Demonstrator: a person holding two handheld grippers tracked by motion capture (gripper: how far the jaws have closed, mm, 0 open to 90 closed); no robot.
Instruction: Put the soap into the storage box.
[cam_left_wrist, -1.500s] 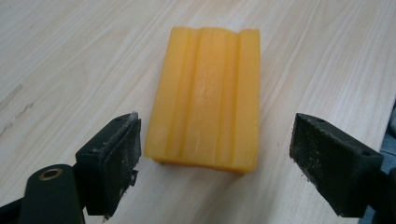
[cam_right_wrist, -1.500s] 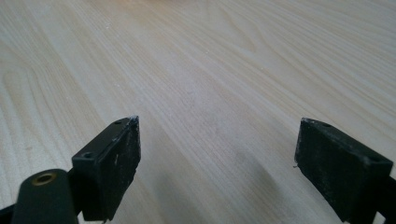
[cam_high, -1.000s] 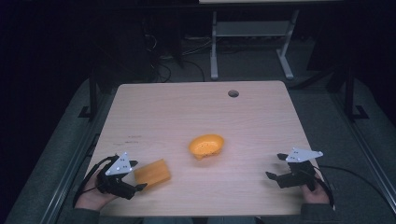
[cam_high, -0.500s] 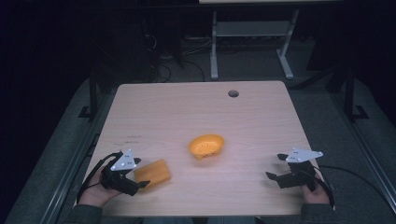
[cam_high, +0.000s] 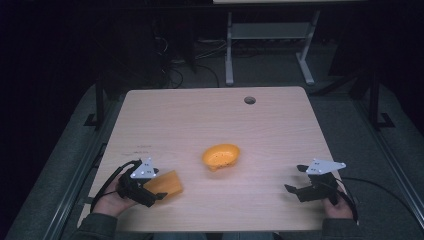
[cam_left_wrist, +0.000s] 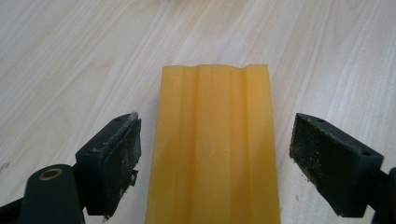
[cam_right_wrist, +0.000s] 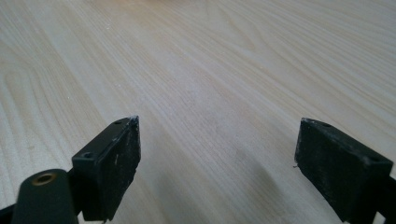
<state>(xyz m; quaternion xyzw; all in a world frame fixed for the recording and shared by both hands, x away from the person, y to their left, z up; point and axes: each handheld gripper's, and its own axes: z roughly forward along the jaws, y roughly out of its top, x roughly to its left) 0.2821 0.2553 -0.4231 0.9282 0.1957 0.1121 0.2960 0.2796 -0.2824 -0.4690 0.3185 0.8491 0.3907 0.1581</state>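
A: Where is the left tool (cam_high: 159, 189)?

B: At the near left of the counter (cam_high: 200, 120), held in the person's left hand (cam_high: 110, 201). Its jaws stand wide apart with the orange block (cam_high: 165, 183) lying flat on the wood between them. In the left gripper view the block (cam_left_wrist: 215, 144) runs lengthwise up the middle, with shallow ridges along its top face. There is a gap on each side, narrower on the left, so neither pad (cam_left_wrist: 122, 158) touches it.

A: So it has hold of nothing?

B: Nothing. The block rests on the counter.

A: And the right tool (cam_high: 297, 180)?

B: At the near right, in the right hand (cam_high: 337, 207), well apart from the block. Its jaws are spread just as wide and are empty; the right gripper view has bare wood grain between them.

A: Anything else on the counter?

B: An orange bowl (cam_high: 221, 156) near the middle, apart from both tools and a little farther off than the block. A round hole (cam_high: 249, 100) sits toward the far edge.
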